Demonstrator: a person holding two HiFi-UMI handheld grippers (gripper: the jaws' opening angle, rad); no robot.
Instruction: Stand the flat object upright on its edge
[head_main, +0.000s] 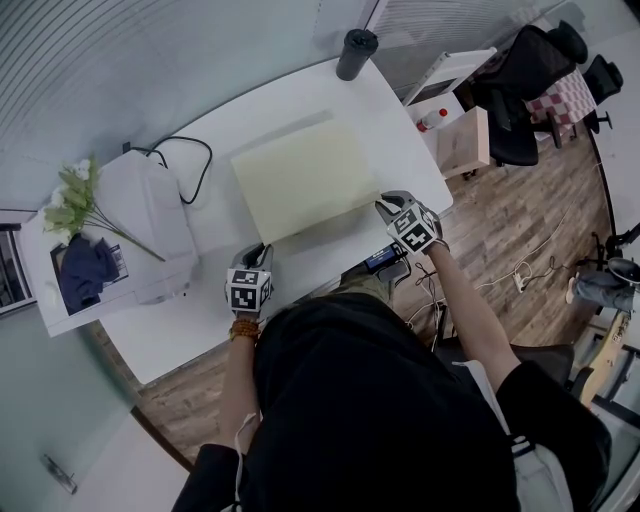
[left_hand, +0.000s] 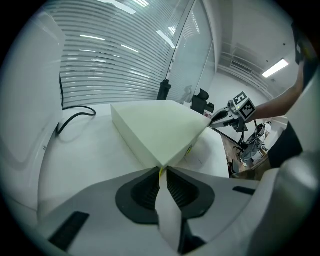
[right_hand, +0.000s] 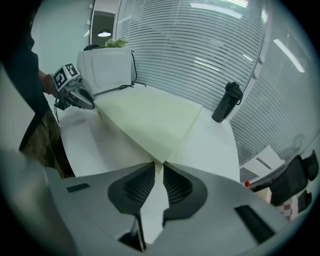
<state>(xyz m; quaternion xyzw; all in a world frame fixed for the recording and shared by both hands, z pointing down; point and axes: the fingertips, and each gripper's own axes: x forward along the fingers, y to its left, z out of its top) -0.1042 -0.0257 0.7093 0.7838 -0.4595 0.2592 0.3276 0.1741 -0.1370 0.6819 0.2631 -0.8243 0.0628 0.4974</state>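
Foam (head_main: 305, 175): lying on table (head_main: 190, 310), its near corners at both grippers' tips.
Left gripper (left_hand: 163, 171): jaws nearly closed, pinching one corner.
Right gripper (right_hand: 159, 167): likewise, other corner.
Hidden: corner tips between pads; bite seemingly shallow.

The white desk (head_main: 385, 110) carries a pale foam slab (head_main: 305, 178) at its centre. A black tumbler (head_main: 356, 53) stands at the far corner. A white appliance (head_main: 150, 225) and a black cable (left_hand: 75, 116) occupy the left end.

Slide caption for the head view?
Left gripper and right gripper pinch near corners of pale slab on white table.
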